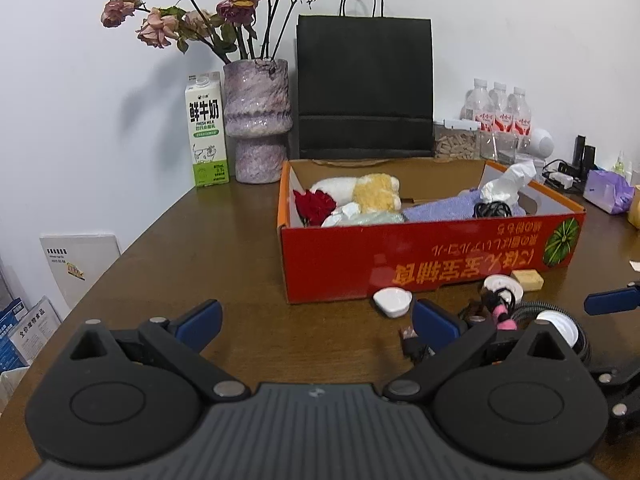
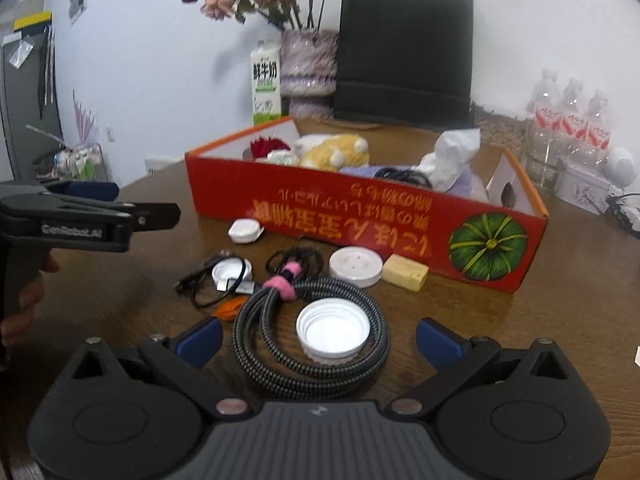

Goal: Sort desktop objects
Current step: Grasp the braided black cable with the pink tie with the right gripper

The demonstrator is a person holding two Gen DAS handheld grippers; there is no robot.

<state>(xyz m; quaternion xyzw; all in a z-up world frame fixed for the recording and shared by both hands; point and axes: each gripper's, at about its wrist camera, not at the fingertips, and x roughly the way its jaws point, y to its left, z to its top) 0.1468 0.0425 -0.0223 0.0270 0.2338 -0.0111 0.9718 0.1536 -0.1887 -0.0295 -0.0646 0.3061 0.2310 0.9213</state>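
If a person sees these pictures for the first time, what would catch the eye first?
Probably the red cardboard box in the middle of the table, with soft toys inside. Next, the braided cable coiled around a white cap, directly before the open right gripper.

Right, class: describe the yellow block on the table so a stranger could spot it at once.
Find the red cardboard box with the green pumpkin picture. Just in front of it lies the yellow block, beside a round white disc. It is the only rectangular, butter-coloured item there.

Black grippers (image 2: pixel 318 338); blue fingertip pads (image 1: pixel 200 324); silver screws.
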